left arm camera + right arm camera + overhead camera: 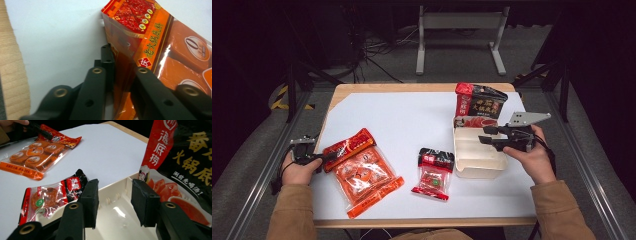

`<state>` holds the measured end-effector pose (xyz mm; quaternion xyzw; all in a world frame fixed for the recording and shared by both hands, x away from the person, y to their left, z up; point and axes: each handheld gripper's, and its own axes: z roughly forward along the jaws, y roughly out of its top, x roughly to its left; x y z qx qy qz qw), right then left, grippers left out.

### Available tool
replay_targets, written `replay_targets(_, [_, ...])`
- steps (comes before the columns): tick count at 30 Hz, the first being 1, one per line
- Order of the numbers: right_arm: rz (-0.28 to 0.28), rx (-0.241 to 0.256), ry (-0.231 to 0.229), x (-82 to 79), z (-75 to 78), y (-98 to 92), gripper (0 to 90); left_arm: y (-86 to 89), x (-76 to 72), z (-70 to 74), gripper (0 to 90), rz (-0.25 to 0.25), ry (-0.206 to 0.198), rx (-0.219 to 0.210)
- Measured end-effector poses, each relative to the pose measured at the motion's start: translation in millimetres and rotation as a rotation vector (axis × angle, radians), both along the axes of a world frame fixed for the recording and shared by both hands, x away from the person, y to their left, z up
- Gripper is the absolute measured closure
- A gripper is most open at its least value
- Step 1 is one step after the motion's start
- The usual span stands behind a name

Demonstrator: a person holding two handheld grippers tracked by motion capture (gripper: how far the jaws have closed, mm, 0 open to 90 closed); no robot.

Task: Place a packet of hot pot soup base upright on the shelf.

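A large orange snack packet (364, 172) lies flat at the table's front left. My left gripper (323, 159) is shut on its red header edge; in the left gripper view the packet (160, 50) stands pinched between the jaws of the gripper (122, 68). My right gripper (484, 135) hovers open over the empty white tray (477, 160) at the right. In the right gripper view the gripper (116, 200) has nothing between its jaws and the tray (117, 215) lies below. A black and red sauce packet (479, 102) leans at the tray's far end.
A small red and black packet (433, 172) lies between the orange packet and the tray, also seen from the right gripper (53, 193). White paper (412, 120) covers the wooden table. A metal stand (459, 30) is on the floor beyond.
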<state>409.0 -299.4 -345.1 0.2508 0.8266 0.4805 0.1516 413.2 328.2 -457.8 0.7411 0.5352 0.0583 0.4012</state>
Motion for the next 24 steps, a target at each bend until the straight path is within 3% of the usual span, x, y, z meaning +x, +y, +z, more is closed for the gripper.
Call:
replay_targets(4, [0.004, -0.012, 0.003, -0.5, 0.5, 1.1, 58.8, -1.0, -0.2, 3.3, 89.7, -0.004, -0.007, 0.007])
replay_targets(9, [-0.002, -0.014, -0.001, -1.3, 2.3, 0.6, 59.5, 0.2, -2.1, 10.4, 90.0, 0.008, -0.057, -0.03])
replay_targets(16, [-0.008, 0.004, 0.003, -3.1, 4.7, -0.3, 60.0, -3.2, -5.4, 24.0, 90.0, 0.009, -0.107, -0.032])
replay_targets(19, [-0.012, 0.037, 0.018, -4.5, 5.7, -0.9, 60.2, -5.2, -9.4, 37.2, 90.0, 0.01, -0.148, -0.095])
replay_targets(24, [-0.014, 0.059, 0.037, -5.0, 6.3, -0.8, 60.7, -6.9, -12.8, 49.1, 90.0, 0.01, -0.179, -0.114])
